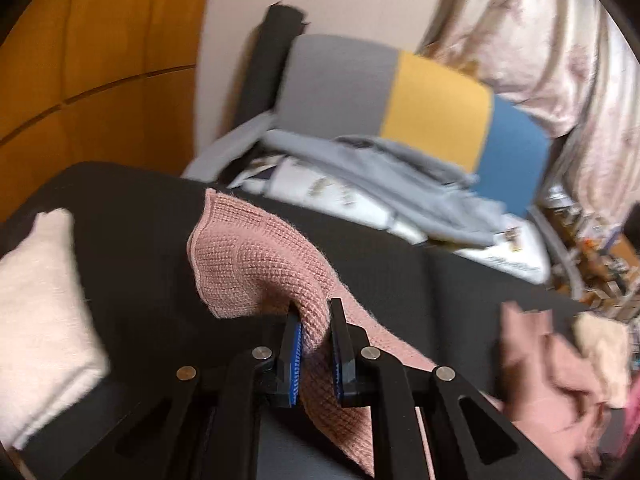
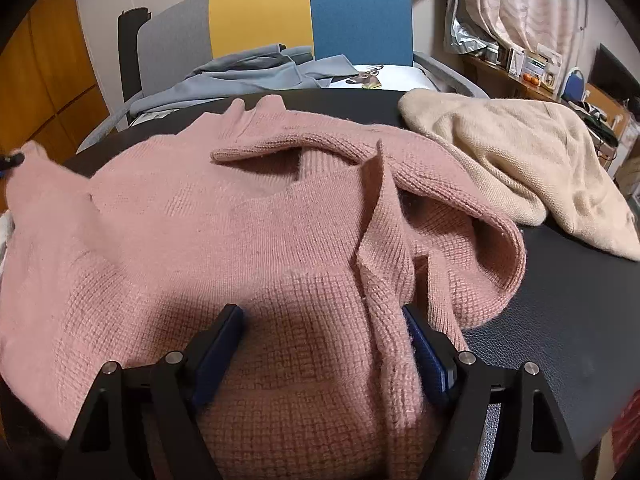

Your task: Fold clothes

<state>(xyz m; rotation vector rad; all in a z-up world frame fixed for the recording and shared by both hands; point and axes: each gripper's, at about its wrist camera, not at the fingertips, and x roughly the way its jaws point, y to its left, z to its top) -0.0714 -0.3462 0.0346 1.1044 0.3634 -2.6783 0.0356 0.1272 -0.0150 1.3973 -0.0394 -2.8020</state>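
Observation:
A pink knitted sweater [image 2: 240, 220] lies spread on the black table [image 2: 568, 300], its collar toward the far edge and one side folded over in a loose flap. My right gripper [image 2: 324, 316] rests low over the sweater's near part. Its jaws stand wide, with knit bulging between the blue pads [image 2: 224, 340]. My left gripper [image 1: 314, 312] is shut on a fold of the pink sweater's sleeve [image 1: 256, 256] and holds it up above the table [image 1: 132, 216]. The rest of the sweater [image 1: 552, 368] shows blurred at the lower right.
A cream knitted garment [image 2: 520, 152] lies on the table's far right. A pale cloth [image 1: 44, 300] lies at the left in the left wrist view. Behind the table is a grey, yellow and blue chair [image 2: 312, 12] with grey clothes [image 2: 248, 68] piled on its seat.

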